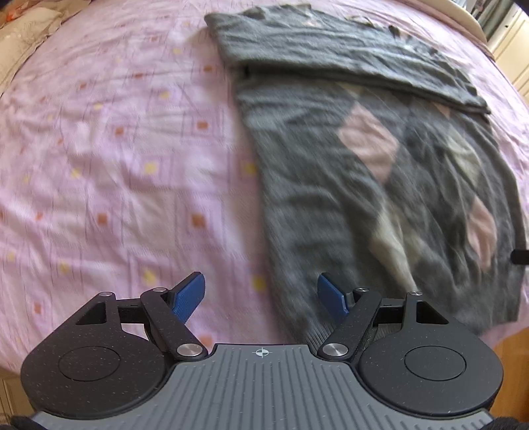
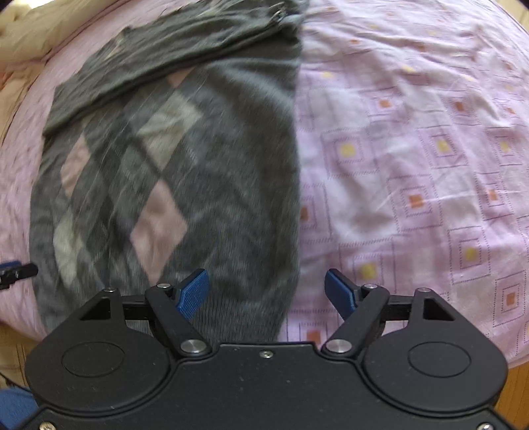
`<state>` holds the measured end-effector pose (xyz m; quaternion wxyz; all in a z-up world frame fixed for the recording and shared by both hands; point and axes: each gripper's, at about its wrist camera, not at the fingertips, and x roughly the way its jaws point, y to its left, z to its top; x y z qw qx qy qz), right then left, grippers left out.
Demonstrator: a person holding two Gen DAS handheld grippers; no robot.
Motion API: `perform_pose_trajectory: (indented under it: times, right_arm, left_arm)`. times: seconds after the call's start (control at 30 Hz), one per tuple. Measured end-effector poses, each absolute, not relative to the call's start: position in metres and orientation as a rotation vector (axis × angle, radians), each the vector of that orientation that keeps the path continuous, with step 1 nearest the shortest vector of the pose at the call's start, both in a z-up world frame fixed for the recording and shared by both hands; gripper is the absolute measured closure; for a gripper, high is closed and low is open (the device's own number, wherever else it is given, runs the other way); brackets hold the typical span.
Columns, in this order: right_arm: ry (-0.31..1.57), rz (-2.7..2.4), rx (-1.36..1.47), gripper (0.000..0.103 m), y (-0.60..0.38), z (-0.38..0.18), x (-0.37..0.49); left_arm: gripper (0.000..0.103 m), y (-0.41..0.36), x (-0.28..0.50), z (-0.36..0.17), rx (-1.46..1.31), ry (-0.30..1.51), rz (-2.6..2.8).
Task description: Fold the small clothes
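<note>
Pink patterned bedsheet (image 1: 115,149), cream bedding (image 2: 29,29) at its far edge

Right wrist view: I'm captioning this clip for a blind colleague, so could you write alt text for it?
A grey sweater with pink and cream diamonds lies flat on a pink patterned bedsheet, its sleeves folded across the top. The open right tool with blue pads hovers above the sweater's near right edge, holding nothing. The left tool's tip shows at the left border.
</note>
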<state>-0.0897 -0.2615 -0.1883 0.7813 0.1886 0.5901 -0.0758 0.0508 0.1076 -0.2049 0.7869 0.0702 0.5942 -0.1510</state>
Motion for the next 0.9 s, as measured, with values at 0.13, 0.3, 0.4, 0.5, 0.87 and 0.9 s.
perform_pose_trajectory:
  times: [0.13,0.3,0.4,0.5,0.87,0.9]
  right_arm:
    - [1.279,-0.083,0.389,0.022,-0.253,-0.194,-0.102]
    - [1.267,-0.02,0.373,0.019,-0.246,-0.196,-0.112]
    - [1.254,0.014,0.358,0.014,-0.244,-0.198,-0.114]
    - [1.236,0.046,0.336,0.006,-0.24,-0.201,-0.116]
    - [1.134,0.092,0.278,0.0,-0.235,-0.203,-0.127]
    - [1.121,0.1,0.294,0.0,-0.238,-0.203,-0.13]
  left_arm:
    - [0.029,0.103,0.034,-0.209,0.124,1.294,-0.335]
    - [0.029,0.101,0.017,-0.216,0.076,1.311,-0.313]
    - [0.029,0.101,0.009,-0.219,0.072,1.296,-0.31]
    - [0.026,0.099,0.001,-0.22,0.105,1.259,-0.325]
    - [0.012,0.086,-0.007,-0.226,0.179,1.232,-0.363]
    - [0.012,0.086,-0.006,-0.225,0.162,1.238,-0.365]
